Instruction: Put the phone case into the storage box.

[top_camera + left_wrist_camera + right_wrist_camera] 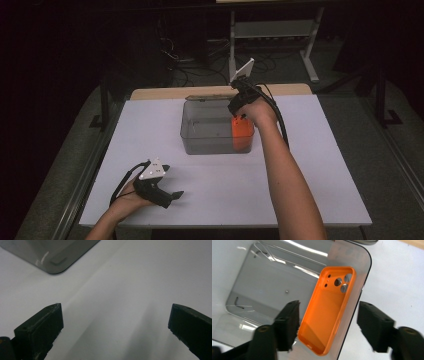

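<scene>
1. The orange phone case (329, 310) leans inside the clear bin (200, 132) against its right wall, at mid-frame in the high view.
2. In the right gripper view the case's long axis runs from lower left to upper right, camera holes uppermost.
3. The right gripper (328, 320) hangs directly over it, fingers (289, 322) released and spread either side without pressing.
4. The left gripper (167, 195) rests at lower left on the table (300, 200), fingers apart, holding nothing, well away.

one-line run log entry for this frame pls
right claw: open over bin | orange phone case: in bin, against wall | left claw: open, on table
</scene>
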Demonstrator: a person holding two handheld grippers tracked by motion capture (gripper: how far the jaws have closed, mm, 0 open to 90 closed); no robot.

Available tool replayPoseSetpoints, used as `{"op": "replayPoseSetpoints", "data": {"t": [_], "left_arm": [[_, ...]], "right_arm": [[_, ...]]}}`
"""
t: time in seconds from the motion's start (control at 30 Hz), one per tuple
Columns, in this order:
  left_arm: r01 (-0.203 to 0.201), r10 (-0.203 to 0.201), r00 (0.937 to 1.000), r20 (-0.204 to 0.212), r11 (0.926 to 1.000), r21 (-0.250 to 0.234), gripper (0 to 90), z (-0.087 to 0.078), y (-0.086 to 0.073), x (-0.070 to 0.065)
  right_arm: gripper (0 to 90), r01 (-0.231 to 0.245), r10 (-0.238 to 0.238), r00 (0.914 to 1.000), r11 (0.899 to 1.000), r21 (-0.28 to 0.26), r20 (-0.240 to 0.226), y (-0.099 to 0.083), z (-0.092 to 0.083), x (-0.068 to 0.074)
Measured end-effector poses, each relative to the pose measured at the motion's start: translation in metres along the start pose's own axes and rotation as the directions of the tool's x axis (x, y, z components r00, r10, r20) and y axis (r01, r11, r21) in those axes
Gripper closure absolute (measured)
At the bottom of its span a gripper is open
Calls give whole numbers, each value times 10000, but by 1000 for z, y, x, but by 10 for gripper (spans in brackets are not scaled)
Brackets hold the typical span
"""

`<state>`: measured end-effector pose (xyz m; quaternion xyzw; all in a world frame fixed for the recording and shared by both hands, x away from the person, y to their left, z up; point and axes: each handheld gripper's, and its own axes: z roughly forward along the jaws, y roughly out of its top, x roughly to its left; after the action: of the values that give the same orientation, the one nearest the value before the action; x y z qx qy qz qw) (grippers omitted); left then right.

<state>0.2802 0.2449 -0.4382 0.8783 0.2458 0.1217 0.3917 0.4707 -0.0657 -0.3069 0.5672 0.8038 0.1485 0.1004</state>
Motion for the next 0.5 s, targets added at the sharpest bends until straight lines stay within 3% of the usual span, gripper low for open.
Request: {"op": "replayPoseSetpoints", "data": {"t": [0.2, 0.33, 0.5], "left_arm": [[91, -90, 9999, -76, 10000, 41, 0, 0, -2, 2], [113, -112, 9998, -143, 9999, 64, 0, -1, -3, 3], [327, -327, 9993, -171, 9995, -29, 0, -1, -4, 6]], "right_arm": [[138, 458, -484, 9984, 9958, -794, -309, -7, -2, -6], [109, 732, -793, 9960, 9885, -1325, -412, -13, 0, -11], [7, 1176, -1316, 9889, 9770, -1780, -692, -20, 4, -17]]}}
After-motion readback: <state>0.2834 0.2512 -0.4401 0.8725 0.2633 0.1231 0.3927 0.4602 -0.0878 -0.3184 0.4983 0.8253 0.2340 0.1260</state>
